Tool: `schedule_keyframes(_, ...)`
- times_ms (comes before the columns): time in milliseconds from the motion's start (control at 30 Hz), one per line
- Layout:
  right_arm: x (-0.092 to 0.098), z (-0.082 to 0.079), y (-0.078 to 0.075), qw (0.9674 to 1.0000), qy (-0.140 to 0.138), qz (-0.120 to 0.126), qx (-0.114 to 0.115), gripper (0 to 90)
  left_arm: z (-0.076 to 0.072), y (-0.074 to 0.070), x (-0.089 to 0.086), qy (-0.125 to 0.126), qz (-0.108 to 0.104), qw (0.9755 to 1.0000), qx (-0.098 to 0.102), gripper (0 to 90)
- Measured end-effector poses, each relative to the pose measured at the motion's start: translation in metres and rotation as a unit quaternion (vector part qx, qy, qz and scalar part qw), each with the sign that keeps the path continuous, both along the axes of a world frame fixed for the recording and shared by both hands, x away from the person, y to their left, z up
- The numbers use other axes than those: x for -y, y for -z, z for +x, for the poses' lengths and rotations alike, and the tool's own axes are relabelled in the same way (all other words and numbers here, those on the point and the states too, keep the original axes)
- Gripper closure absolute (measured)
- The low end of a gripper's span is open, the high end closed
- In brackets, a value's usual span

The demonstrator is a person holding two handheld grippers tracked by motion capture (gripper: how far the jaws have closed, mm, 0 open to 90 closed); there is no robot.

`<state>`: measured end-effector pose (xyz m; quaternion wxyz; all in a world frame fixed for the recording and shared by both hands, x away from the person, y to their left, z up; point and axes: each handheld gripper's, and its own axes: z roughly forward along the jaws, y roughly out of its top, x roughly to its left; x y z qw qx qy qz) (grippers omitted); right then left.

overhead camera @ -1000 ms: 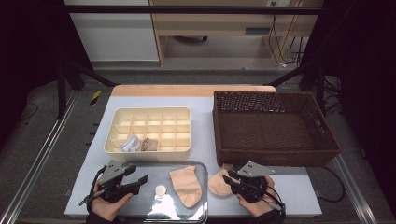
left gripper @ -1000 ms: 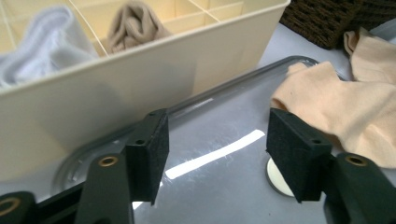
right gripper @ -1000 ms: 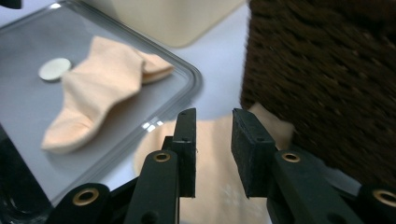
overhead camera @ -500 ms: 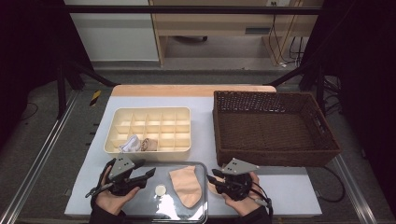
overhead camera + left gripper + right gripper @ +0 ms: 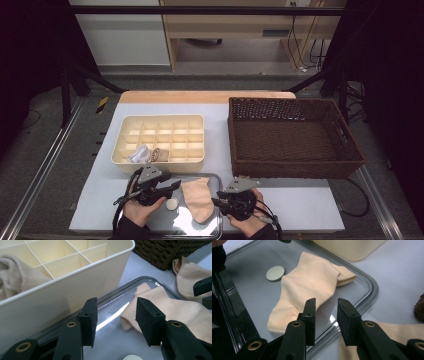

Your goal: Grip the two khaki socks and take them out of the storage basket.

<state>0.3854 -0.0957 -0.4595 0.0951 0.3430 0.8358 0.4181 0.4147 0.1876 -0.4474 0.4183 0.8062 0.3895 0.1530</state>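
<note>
A peach sock [image 5: 197,198] lies flat in a clear shallow tray [image 5: 219,222] at the table's front edge. My left gripper [image 5: 175,186] reaches in from the tray's left. Its jaws have just been closing, and they stand open [image 5: 115,322] over the tray floor with the sock's cuff end [image 5: 175,312] just past the right-hand jaw. My right gripper [image 5: 216,202] comes in from the right, open [image 5: 325,307] above the tray's rim [image 5: 372,287] beside the sock [image 5: 309,282]. A second peach sock [image 5: 387,330] lies on the table under the right gripper.
A small round disc [image 5: 171,203] rests in the tray near the left gripper. A cream divided box [image 5: 160,131] behind the tray holds a white roll [image 5: 137,154] and a beige roll [image 5: 159,154]. A brown wicker basket [image 5: 295,165] stands at the right.
Both grippers have moved inward toward the sock in the tray, the left rightward, the right leftward off the second sock. The left jaws have narrowed.
</note>
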Motion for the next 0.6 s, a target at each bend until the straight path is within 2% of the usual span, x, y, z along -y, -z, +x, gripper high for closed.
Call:
schedule_keyframes(133,0.0,-0.002,0.0,1.0,-0.001,0.001,-0.002,68.6,0.002,0.006,0.003,0.006,0.0,0.9999,-0.012,51.0)
schedule_keyframes(233,0.0,-0.003,-0.004,0.9999,0.002,0.007,0.007,67.7,0.004,0.008,0.005,0.007,-0.007,0.9998,-0.017,50.6)
schedule_keyframes(300,-0.001,-0.004,-0.006,0.9999,0.002,0.011,0.008,66.6,0.004,0.01,0.007,0.009,-0.003,0.9998,-0.017,51.6)
schedule_keyframes(400,-0.005,-0.005,-0.003,0.9999,-0.003,0.011,0.002,64.7,0.005,0.013,0.01,0.01,0.006,0.9998,-0.019,52.9)
schedule_keyframes(467,-0.007,-0.005,0.0,1.0,-0.005,0.007,-0.005,63.3,0.006,0.015,0.011,0.02,0.002,0.9992,-0.036,55.3)
schedule_keyframes(600,-0.011,-0.005,0.008,0.9998,-0.009,-0.004,-0.02,62.6,0.007,0.019,0.014,0.028,0.005,0.9987,-0.042,62.2)
